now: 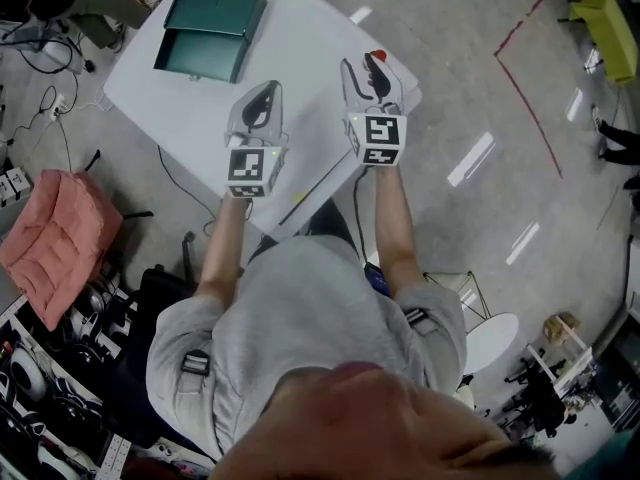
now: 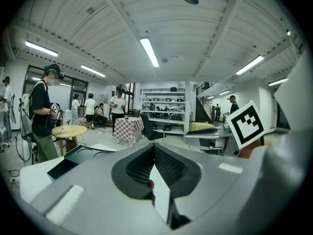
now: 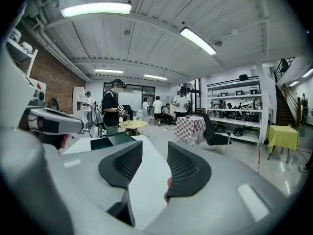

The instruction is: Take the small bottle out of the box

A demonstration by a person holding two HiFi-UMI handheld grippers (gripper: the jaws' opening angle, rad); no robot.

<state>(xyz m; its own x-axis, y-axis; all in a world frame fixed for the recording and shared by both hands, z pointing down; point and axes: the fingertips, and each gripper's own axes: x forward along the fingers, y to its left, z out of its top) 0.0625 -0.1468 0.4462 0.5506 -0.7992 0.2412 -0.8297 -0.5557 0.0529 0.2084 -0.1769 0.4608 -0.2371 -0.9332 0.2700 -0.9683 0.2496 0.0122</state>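
Holding both tools above the near edge of the surface (image 1: 310,48).
Your left tool (image 2: 154,148) is pressed together, your right tool (image 3: 154,151) spread, both empty; the green box (image 1: 210,30) lies open at the far left corner, small bottle not discernible.

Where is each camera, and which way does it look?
Head view: on the person's head, looking steeply down at the table, green box, forearms, left gripper and right gripper.
Left gripper view: on the left gripper, facing across the room past its touching fingers.
Right gripper view: on the right gripper, same way, fingers apart.
All three show the box.
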